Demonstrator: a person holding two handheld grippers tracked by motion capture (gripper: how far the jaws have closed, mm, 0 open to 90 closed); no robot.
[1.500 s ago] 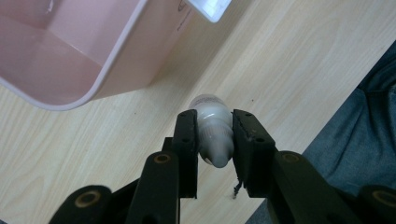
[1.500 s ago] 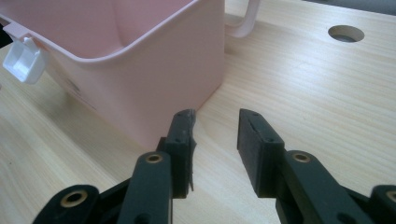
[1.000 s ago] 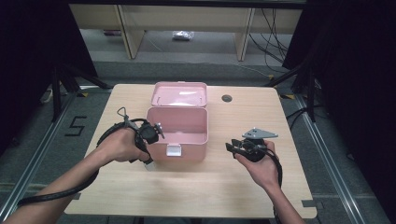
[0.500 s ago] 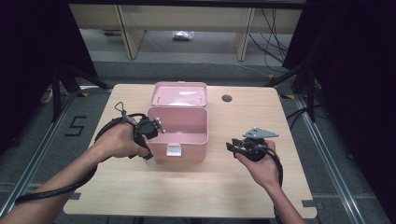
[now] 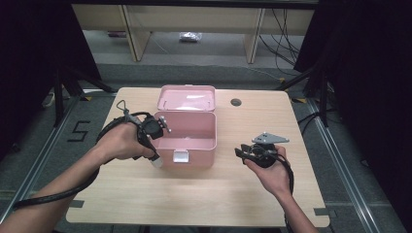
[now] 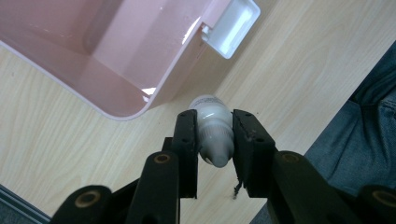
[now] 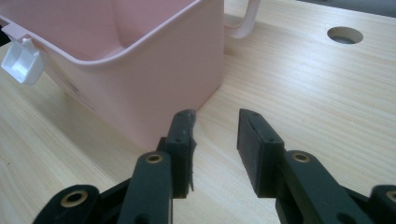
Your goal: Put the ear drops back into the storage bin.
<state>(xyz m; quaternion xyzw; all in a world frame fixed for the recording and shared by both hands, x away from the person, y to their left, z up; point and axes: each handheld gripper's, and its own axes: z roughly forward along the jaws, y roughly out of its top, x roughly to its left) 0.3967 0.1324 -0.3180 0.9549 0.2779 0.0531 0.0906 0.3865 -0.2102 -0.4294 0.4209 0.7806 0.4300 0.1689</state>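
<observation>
A pink plastic box [image 5: 187, 133] stands open in the middle of the wooden table, its lid [image 5: 186, 98] tipped back and a white latch [image 5: 180, 156] on its front wall. My left gripper [image 5: 156, 160] hovers at the box's front left corner, shut on a small white bottle [image 6: 214, 128] that points down toward the tabletop beside the box wall [image 6: 116, 74]. My right gripper [image 5: 239, 152] rests low over the table to the right of the box, jaws open with nothing between them [image 7: 215, 135], aimed at the box's right side [image 7: 154, 79].
A round cable hole [image 5: 236, 102] lies in the table behind the box. The front and right of the table [image 5: 214, 199] are bare wood. Shelving legs and cables stand on the floor beyond the far edge. A trouser leg [image 6: 369, 116] shows near the front edge.
My left gripper with the bottle has shifted a little, staying at the box's front left corner. The right gripper has kept still.
</observation>
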